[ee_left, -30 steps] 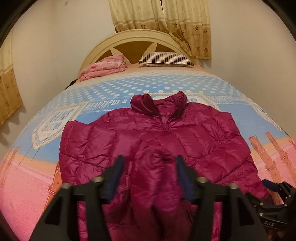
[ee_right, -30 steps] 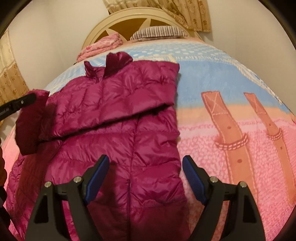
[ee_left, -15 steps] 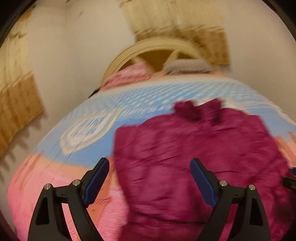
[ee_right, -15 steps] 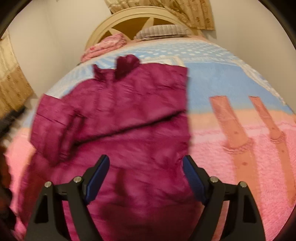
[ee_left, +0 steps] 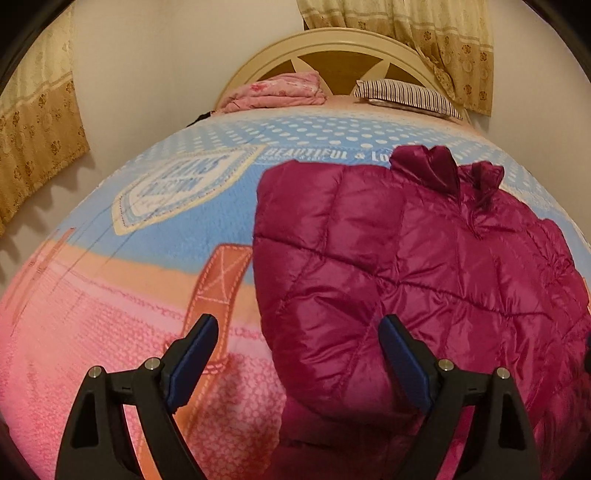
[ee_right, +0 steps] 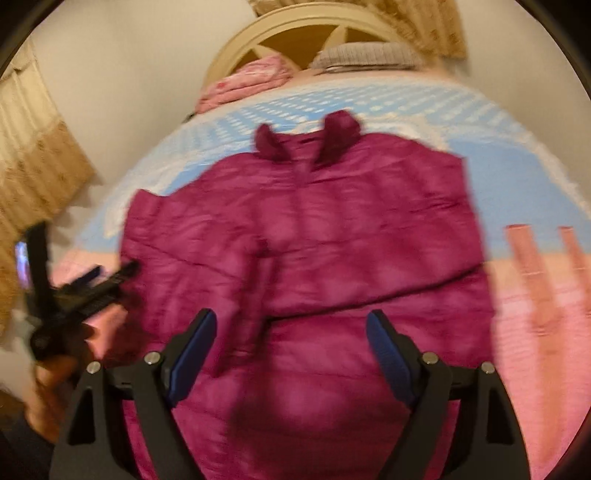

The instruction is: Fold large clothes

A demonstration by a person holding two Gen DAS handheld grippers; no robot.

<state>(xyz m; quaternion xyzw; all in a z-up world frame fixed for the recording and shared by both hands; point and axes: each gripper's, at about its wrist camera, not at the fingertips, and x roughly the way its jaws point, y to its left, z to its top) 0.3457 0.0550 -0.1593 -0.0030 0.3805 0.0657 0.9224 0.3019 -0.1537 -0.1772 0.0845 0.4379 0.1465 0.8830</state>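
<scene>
A home bedroom: a bed (ee_left: 155,229) with arched headboard (ee_left: 332,48), striped pillow (ee_left: 406,94), folded pink blanket (ee_left: 280,90), and curtains (ee_left: 424,33).

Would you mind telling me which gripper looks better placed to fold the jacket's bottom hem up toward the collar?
Probably the right gripper: it hangs open directly over the magenta puffer jacket, centred on its lower half. The left gripper, also open, sits off the jacket's side edge, half over the blanket.
</scene>
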